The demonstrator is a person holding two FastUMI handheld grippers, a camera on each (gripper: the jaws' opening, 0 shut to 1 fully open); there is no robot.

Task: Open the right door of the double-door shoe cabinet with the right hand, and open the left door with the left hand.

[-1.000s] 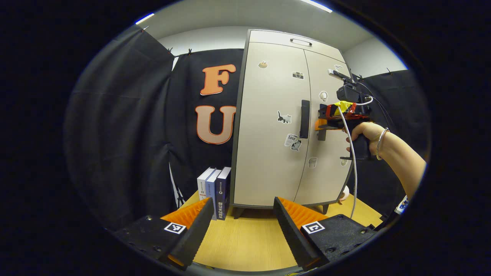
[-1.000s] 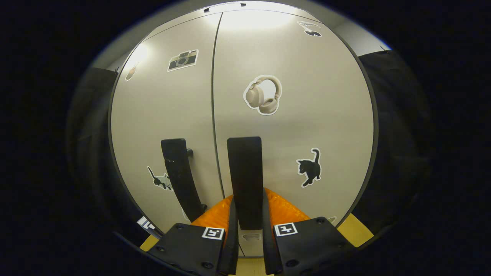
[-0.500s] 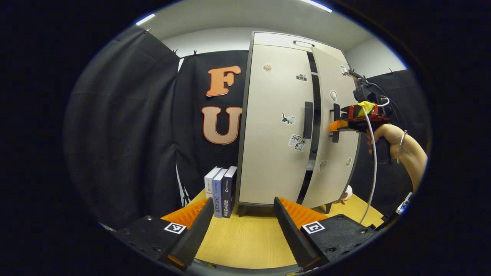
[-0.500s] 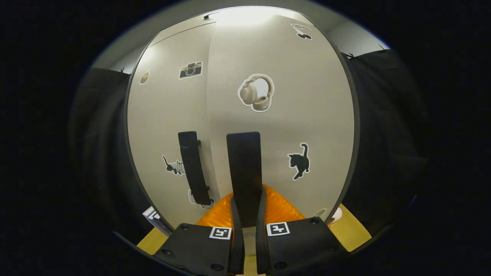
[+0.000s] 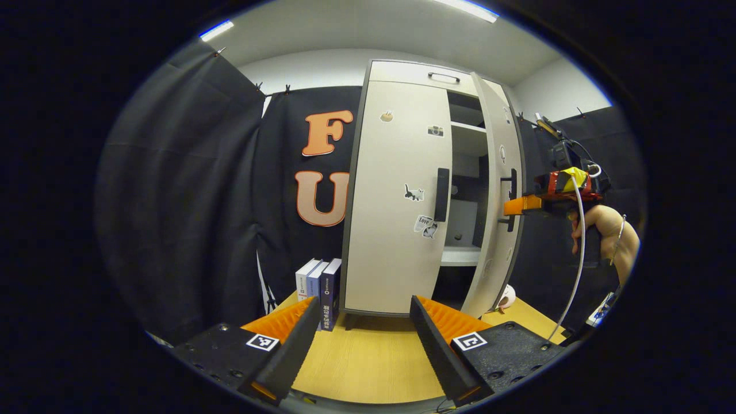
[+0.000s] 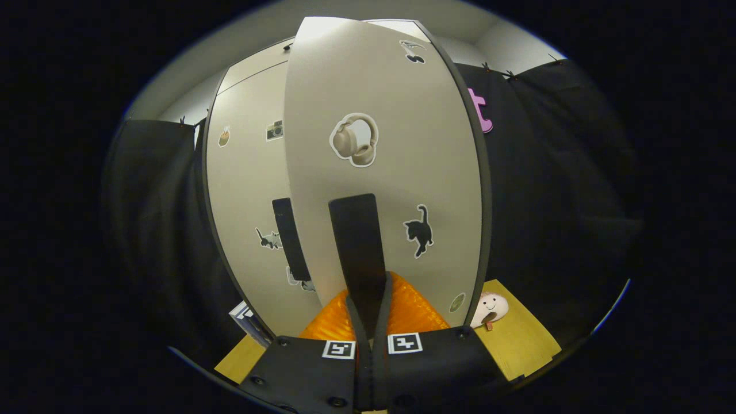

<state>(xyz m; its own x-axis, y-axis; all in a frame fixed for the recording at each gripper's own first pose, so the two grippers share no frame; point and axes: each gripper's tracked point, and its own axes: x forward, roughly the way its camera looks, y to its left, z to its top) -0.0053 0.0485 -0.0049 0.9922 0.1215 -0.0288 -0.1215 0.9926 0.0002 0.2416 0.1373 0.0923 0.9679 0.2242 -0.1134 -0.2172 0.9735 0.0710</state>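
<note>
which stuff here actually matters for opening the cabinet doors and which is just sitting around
Part of the job:
- right door, swung partly open
- right door handle, clamped by the right gripper
- left door, shut
- left door handle
- left gripper, open, back from the cabinet

Just lying about:
- three books standing beside the cabinet
- small toy on the table

My right claw (image 6: 368, 310): fingers pinched together, wrist level. My left claw (image 5: 362, 339): fingers spread wide, gripping nothing.
</note>
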